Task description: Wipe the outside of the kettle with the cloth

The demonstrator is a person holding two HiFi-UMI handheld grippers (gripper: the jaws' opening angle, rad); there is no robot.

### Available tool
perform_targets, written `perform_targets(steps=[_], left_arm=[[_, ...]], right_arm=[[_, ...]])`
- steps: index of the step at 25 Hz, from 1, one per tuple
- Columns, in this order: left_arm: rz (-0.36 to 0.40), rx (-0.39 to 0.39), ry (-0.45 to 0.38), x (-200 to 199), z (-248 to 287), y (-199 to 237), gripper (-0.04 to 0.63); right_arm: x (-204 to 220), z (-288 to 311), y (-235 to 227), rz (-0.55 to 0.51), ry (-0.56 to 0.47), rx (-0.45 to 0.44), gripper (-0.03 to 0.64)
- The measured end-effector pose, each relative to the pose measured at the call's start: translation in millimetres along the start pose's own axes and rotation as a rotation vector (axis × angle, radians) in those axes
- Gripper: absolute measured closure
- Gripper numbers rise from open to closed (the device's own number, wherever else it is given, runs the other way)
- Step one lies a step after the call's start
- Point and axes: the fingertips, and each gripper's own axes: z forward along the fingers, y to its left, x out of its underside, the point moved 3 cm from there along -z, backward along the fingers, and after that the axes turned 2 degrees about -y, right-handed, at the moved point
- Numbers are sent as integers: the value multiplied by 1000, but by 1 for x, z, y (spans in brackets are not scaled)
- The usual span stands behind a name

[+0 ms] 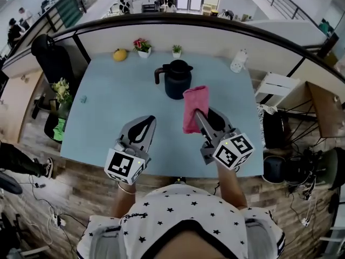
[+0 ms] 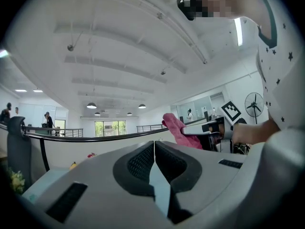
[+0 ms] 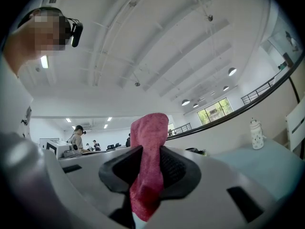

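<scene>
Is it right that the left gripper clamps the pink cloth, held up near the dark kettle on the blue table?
No: the right gripper, not the left gripper, clamps the pink cloth, as the right gripper view shows. The rest holds: it is held near the dark kettle on the blue table.

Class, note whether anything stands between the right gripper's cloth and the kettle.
Nothing visible does. The cloth, clamped in the right gripper, hangs just in front of the kettle, above the table.
</scene>
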Motion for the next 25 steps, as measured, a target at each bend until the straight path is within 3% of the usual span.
perform_targets(steps=[9,15,25], left_arm=[[-12,-39,12,11,5,35,565],[-12,-21,4,7,4,81,565],[-59,-69,-4,20,-9,138,565]], right_arm=[[18,41,-19,4,44,21,514],[45,89,-17,-69,111,84,514],[94,168,-40,-180,232,226,514]])
